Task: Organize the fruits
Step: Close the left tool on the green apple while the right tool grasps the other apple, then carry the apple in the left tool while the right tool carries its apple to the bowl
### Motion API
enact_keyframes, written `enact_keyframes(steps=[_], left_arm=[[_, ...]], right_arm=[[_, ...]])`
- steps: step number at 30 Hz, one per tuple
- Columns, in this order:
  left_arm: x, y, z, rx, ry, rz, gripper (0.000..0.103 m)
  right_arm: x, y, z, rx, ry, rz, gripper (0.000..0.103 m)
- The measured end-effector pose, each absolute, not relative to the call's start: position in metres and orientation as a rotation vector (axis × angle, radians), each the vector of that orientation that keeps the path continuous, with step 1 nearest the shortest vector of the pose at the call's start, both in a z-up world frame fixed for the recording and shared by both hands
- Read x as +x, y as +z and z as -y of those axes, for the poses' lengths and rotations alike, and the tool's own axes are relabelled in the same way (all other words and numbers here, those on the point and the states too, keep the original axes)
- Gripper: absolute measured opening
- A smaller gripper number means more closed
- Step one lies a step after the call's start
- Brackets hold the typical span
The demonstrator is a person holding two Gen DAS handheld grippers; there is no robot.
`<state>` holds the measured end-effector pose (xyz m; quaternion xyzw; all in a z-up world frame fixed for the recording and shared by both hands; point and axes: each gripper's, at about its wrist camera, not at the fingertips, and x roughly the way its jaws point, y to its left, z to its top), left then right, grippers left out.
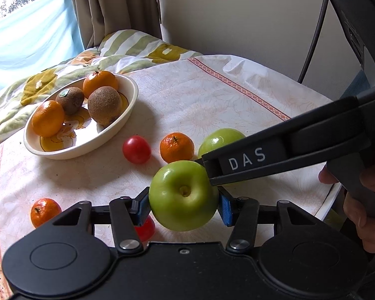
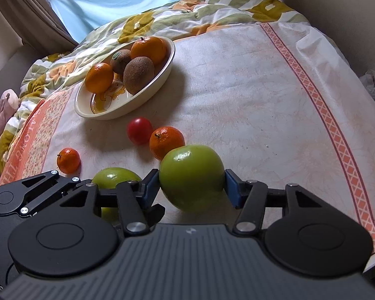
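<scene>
My left gripper [image 1: 183, 206] is shut on a green apple [image 1: 183, 195], its blue pads pressing both sides. My right gripper [image 2: 192, 187] is shut on a second green apple [image 2: 192, 175], which shows in the left wrist view [image 1: 220, 138] behind the right gripper's black finger [image 1: 275, 157]. The left-held apple shows in the right wrist view [image 2: 115, 176]. A cream bowl [image 1: 37, 147] at the back left holds two oranges and two kiwis. Loose on the cloth lie two mandarins [image 1: 176, 147] [image 1: 45, 212], a red tomato [image 1: 136, 149] and a red fruit [image 1: 146, 228] under the left gripper.
The table is covered by a white cloth with an orange patterned stripe [image 1: 237, 86]. A flowered quilt [image 1: 127, 47] lies bunched behind the bowl. The table edge [image 1: 330, 205] runs at the right, with the person's hand [image 1: 362, 212] there. A black cable [image 1: 312, 42] hangs by the wall.
</scene>
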<state>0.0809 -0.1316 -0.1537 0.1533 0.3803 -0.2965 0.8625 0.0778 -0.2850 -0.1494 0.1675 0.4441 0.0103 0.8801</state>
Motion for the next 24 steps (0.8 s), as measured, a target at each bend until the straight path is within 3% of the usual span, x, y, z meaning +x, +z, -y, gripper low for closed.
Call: enact_keyframes(steps=[24], left_arm=[[0.061,-0.053,0.068,0.184,-0.539,-0.713,0.058]], right_arm=[[0.048,-0.028,0.265,0.323,0.038,-0.796,0.070]])
